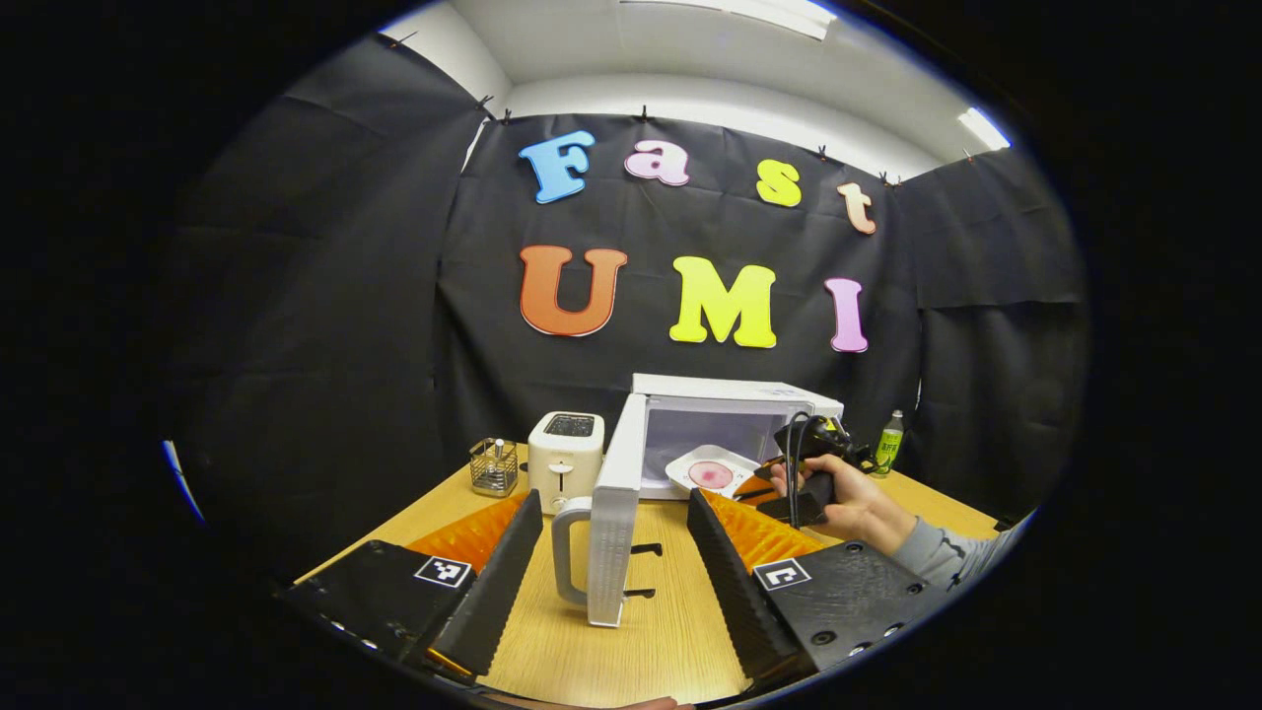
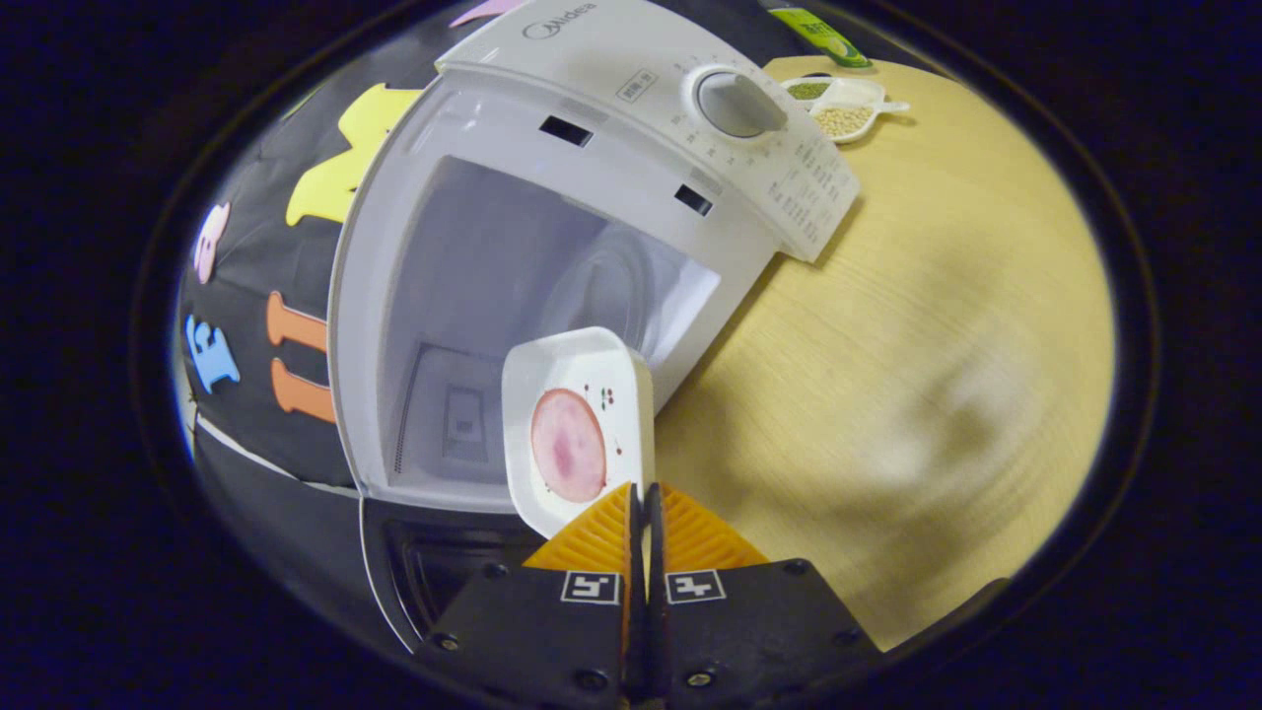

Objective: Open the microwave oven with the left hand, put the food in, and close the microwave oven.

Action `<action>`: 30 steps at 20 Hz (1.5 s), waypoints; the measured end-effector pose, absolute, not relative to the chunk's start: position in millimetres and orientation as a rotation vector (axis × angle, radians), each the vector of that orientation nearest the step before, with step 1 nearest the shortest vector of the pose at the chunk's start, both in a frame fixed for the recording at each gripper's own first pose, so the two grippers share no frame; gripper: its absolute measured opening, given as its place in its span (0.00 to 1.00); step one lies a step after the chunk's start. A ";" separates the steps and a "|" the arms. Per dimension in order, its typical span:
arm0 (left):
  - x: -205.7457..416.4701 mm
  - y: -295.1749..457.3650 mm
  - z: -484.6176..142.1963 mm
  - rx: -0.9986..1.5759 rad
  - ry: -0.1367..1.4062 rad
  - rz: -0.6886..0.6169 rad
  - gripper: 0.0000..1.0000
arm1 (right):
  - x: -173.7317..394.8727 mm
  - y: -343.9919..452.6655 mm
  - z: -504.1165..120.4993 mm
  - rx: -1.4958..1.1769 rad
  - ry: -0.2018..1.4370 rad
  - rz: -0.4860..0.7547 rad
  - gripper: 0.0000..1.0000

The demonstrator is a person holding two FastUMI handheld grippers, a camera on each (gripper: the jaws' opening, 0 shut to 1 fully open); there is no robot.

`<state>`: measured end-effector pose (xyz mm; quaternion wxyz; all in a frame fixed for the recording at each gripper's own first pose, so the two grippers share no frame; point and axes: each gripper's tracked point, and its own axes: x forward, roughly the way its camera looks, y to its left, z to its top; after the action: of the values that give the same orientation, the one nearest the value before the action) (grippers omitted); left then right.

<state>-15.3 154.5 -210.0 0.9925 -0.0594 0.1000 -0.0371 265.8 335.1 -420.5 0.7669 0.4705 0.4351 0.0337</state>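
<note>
The white microwave [image 1: 735,394] stands at the back of the wooden table with its door [image 1: 613,523] swung open, edge-on to me. My left gripper [image 1: 613,499] is open, its fingers on either side of the door's handle [image 1: 570,552] without pressing it. A white plate [image 2: 592,380] carrying a pink slice of food [image 2: 567,444] is at the mouth of the open cavity [image 2: 493,286]. My right gripper [image 2: 646,490] is shut on the plate's near rim. In the left gripper view the plate [image 1: 712,471] sits at the cavity's sill, with the right gripper [image 1: 764,483] and the hand [image 1: 853,505] behind it.
A white toaster [image 1: 565,454] and a wire basket [image 1: 493,465] stand left of the microwave. A green bottle [image 1: 890,442] is to its right, near a small divided dish of beans [image 2: 838,104]. The control knob [image 2: 735,104] is beside the cavity. Bare table [image 2: 937,345] stretches right.
</note>
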 end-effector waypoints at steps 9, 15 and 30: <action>-17.6 163.1 -213.0 -0.100 0.230 -0.048 0.88 | 332.6 344.8 -427.8 1.101 0.716 -0.022 0.04; -12.2 161.9 -225.4 -0.080 0.265 -0.064 0.88 | 359.8 342.7 -436.2 1.103 0.610 -0.024 0.00; 5.2 218.1 -227.3 -0.123 0.211 -0.008 0.86 | 284.3 345.9 -404.2 0.595 0.584 0.265 0.86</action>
<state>5.2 218.1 -227.3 0.9925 -0.0612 0.1053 -0.0041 284.3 345.9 -404.2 0.9058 0.2881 0.2830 0.1285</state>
